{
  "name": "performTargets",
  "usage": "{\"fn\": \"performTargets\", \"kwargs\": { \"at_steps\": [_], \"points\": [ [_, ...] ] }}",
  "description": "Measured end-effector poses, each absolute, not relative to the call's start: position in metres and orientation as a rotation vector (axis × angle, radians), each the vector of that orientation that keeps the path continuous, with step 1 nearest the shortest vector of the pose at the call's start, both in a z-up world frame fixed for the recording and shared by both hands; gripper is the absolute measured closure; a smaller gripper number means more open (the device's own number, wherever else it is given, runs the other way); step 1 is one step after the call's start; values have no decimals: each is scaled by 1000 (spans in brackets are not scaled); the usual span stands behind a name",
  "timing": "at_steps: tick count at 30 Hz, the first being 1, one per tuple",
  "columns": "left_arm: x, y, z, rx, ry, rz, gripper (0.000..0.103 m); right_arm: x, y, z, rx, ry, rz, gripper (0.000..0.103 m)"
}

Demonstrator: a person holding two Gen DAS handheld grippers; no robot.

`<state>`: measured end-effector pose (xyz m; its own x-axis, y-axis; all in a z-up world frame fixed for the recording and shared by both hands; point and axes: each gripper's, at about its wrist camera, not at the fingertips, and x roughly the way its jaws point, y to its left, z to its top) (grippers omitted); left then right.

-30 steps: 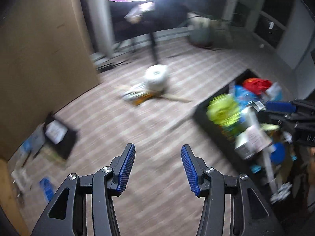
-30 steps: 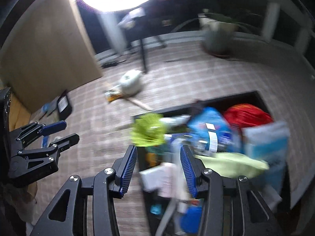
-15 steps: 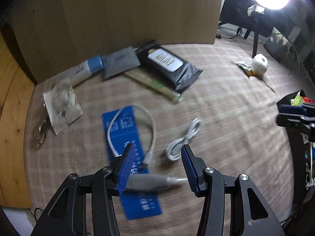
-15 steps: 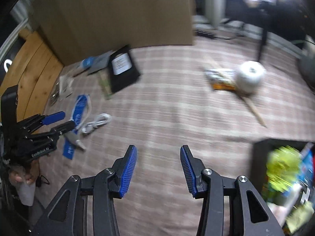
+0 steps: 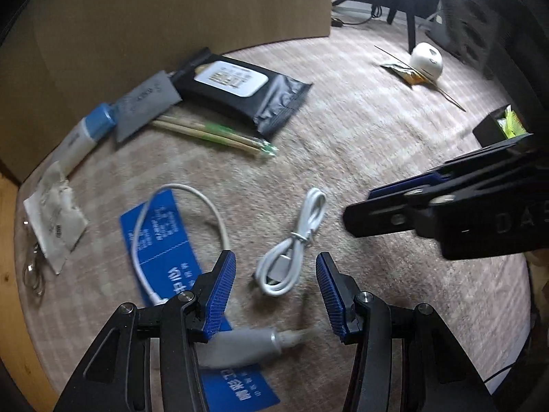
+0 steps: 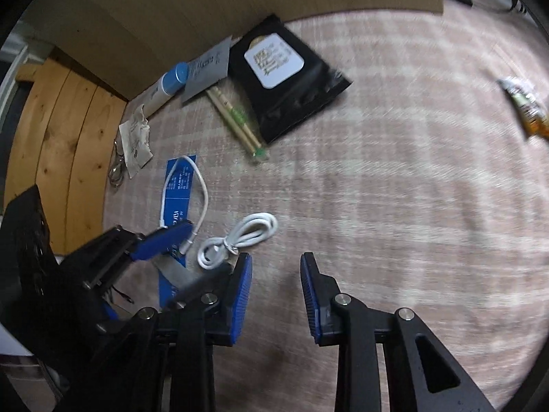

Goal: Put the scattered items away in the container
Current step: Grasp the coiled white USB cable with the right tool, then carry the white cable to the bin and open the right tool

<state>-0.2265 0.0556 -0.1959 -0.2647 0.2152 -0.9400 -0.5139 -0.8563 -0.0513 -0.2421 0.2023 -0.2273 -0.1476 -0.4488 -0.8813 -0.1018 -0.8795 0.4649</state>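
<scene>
Far out to the left of the left gripper [image 5: 275, 286], metal key rings [image 5: 33, 272] lie at the rug's edge with a torn white packet [image 5: 55, 218] partly over them, and beyond those a white tube with a blue cap [image 5: 90, 136] rests against the cardboard wall [image 5: 171, 10], touching a grey sachet [image 5: 145, 103]. Just left of this claw's left finger a blue card [image 5: 161, 240] lies flat on the checked rug [image 5: 360, 144], a thin white cable loop [image 5: 178, 223] running across it; a grey pen-like tube [image 5: 247, 345] lies close under the claw, over the card's near end. The left claw hangs with its blue pads [image 5: 221, 295] moderately wide and gripping nothing, and the coiled white USB cable [image 5: 291, 250] sits on the rug ahead of and between them, untouched. Further ahead lie wrapped chopsticks [image 5: 212, 135] and a black wipes pack [image 5: 240, 87] by the wall. To the right, the right gripper [image 6: 276, 295] points down at bare rug, its jaws closing with nothing between them; the coiled cable lies just left of its left pad [image 6: 242, 295]. Far ahead and right of both claws, a white ball-shaped object [image 5: 427, 60] sits on a yellow wrapper [image 5: 405, 72], and the black container [image 5: 487, 130], with something yellow-green in it, shows at the right edge, well apart from the cable.
</scene>
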Motion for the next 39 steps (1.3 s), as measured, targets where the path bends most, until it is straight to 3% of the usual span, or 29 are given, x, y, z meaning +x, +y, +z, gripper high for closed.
{"fn": "performTargets", "kwargs": {
  "at_steps": [8, 15, 16, 25, 39],
  "points": [
    [-220, 59, -202, -1538, 221, 2076, 51, -247, 193, -241, 1882, -743, -2066, 79],
    [-213, 76, -203, -1514, 170, 2060, 62, -247, 183, -246, 1866, -770, -2037, 81],
    [-213, 77, -203, -1512, 169, 2066, 66, -247, 182, -246, 1860, -779, -2037, 90],
    [-199, 105, -179, -1458, 151, 2046, 68, -226, 202, -227, 1807, -795, -2126, 91],
    [-146, 290, -110, -1209, 274, 1839, 68, -117, 361, -141, 1733, -813, -2449, 91]
  ]
}}
